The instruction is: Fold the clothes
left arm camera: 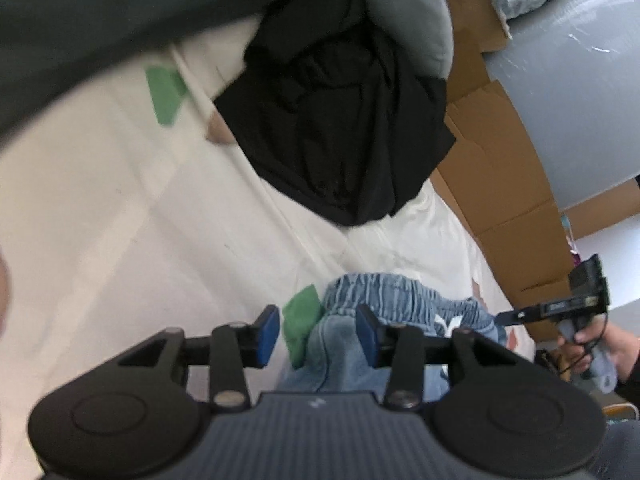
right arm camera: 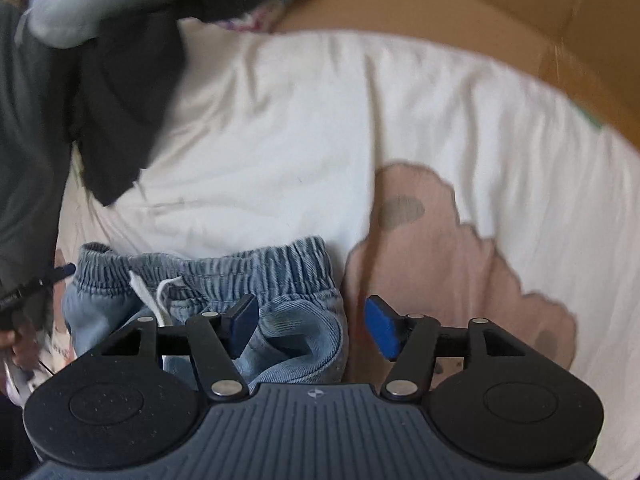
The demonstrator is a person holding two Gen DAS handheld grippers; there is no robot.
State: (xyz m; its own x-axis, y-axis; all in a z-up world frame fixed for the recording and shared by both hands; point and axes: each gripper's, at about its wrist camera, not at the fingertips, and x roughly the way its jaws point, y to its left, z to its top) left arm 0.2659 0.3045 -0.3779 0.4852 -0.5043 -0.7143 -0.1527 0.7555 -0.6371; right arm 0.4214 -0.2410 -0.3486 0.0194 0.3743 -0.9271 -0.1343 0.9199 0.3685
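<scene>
The denim shorts (right arm camera: 208,300) with an elastic waistband and a white drawstring (right arm camera: 150,296) are seen lying bunched on the white sheet (right arm camera: 300,120), close in front of both pairs of tongs. In the left wrist view the shorts (left arm camera: 384,320) are found at the bottom centre, just beside a green tape mark (left arm camera: 302,322).

The left tongs (left arm camera: 318,334) are held wide apart above the shorts' edge, with one blue pad over the denim and the other over the sheet; nothing is gripped. The right tongs (right arm camera: 310,326) are likewise spread wide, with the left pad over the denim and the right pad over a pink printed patch (right arm camera: 440,260) on the sheet; nothing is held between them. The right tongs (left arm camera: 516,314) are also glimpsed in the left view, carried by a hand (left arm camera: 600,344).

Farther off, a crumpled black garment (left arm camera: 340,120) is laid on the sheet, with a grey-blue garment (left arm camera: 412,12) draped at its far end. A second green tape mark (left arm camera: 166,94) is seen beside the black garment. A dark grey cloth (left arm camera: 80,28) fills the upper left of the left view, too blurred to be identified.

Beyond the sheet, flattened cardboard (left arm camera: 500,184) is seen along the edge, and a large roll of bubble wrap (left arm camera: 568,88) is set behind it. No container with contents can be made out.
</scene>
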